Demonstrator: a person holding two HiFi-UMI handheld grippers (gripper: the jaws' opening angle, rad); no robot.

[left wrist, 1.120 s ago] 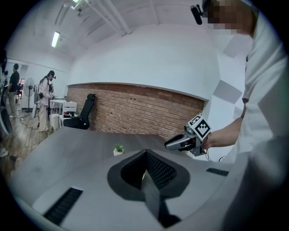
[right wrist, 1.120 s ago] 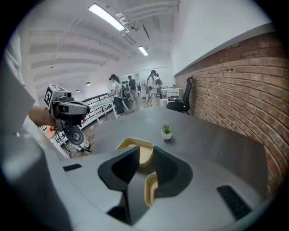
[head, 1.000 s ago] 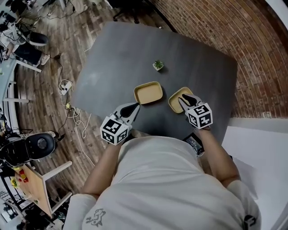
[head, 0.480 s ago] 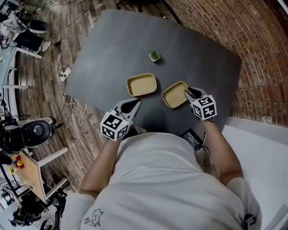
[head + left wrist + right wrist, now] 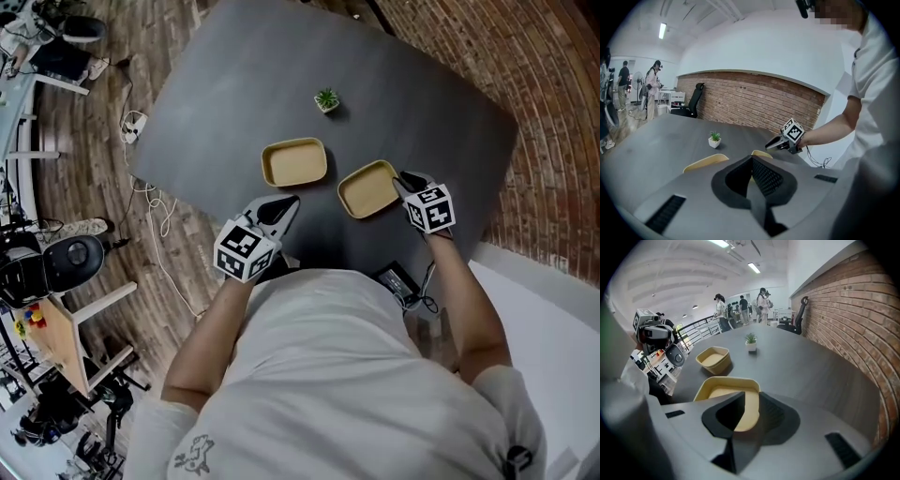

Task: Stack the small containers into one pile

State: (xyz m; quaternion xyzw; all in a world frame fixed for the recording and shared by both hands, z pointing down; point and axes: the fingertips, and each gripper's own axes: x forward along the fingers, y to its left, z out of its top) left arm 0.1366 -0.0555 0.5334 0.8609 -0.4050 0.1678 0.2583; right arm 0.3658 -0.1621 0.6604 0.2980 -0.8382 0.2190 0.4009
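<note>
Two shallow yellow containers sit on the dark grey table (image 5: 234, 84). The left container (image 5: 294, 161) (image 5: 705, 162) (image 5: 714, 358) stands alone and empty. My right gripper (image 5: 405, 181) (image 5: 751, 397) (image 5: 769, 145) is shut on the near right rim of the right container (image 5: 368, 188) (image 5: 723, 390) (image 5: 761, 153), with the yellow wall between its jaws. My left gripper (image 5: 284, 206) (image 5: 751, 159) is shut on nothing, just short of the left container's near side and near the table's front edge.
A small potted plant (image 5: 326, 99) (image 5: 714, 139) (image 5: 750, 341) stands beyond the containers. A black device with a cable (image 5: 398, 278) lies at the table's near edge. A brick wall (image 5: 525, 75) runs along the right. People stand far off in the room.
The right gripper keeps its hold on the right container, which has shifted slightly towards me relative to the left one. The left gripper stays shut near the front edge. The head view has shifted.
</note>
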